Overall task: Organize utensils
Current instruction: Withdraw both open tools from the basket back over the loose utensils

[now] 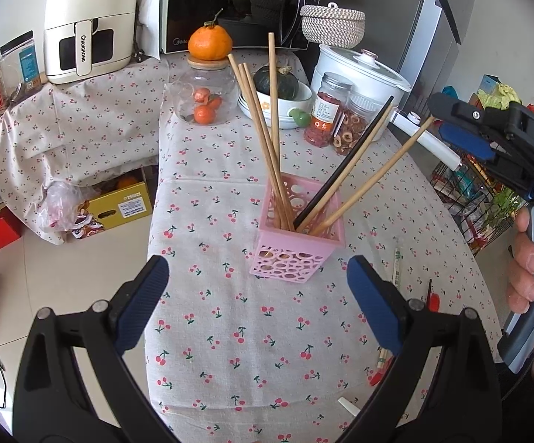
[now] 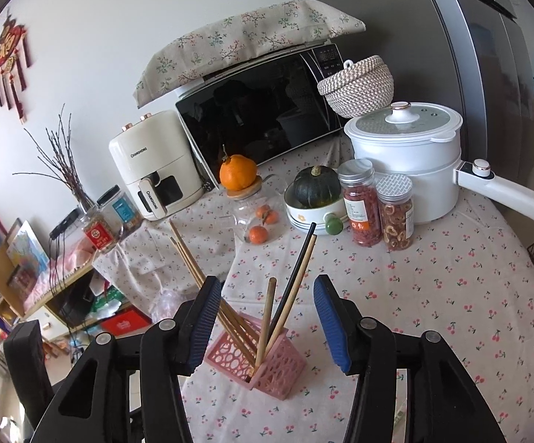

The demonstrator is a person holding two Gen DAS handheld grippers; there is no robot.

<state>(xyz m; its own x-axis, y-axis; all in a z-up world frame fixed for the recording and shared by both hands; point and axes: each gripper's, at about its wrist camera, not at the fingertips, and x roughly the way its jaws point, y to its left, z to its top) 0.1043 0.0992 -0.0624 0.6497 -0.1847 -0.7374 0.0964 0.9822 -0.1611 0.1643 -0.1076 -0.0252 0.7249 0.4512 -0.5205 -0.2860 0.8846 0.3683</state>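
Jaws both wide apart, gripping nothing | pink holder [image 1: 298, 236] with chopsticks [image 1: 263, 136] ahead, between left jaws, untouched

Bench [image 1: 267, 350] under cherry-print cloth [image 1: 200, 192]. Pink holder [image 1: 298, 238] stands at centre. Toward 12 o'clock: glass jar [image 1: 204, 96], bowl stack [image 1: 278, 105]. At 1 o'clock: two lidded jars [image 2: 375, 203], white pot [image 2: 407, 162]. Wrapped chopsticks [image 1: 397, 264] and red utensil [image 1: 433, 297] lie flat at 4 o'clock near edge. Microwave [image 2: 263, 110] at far end.
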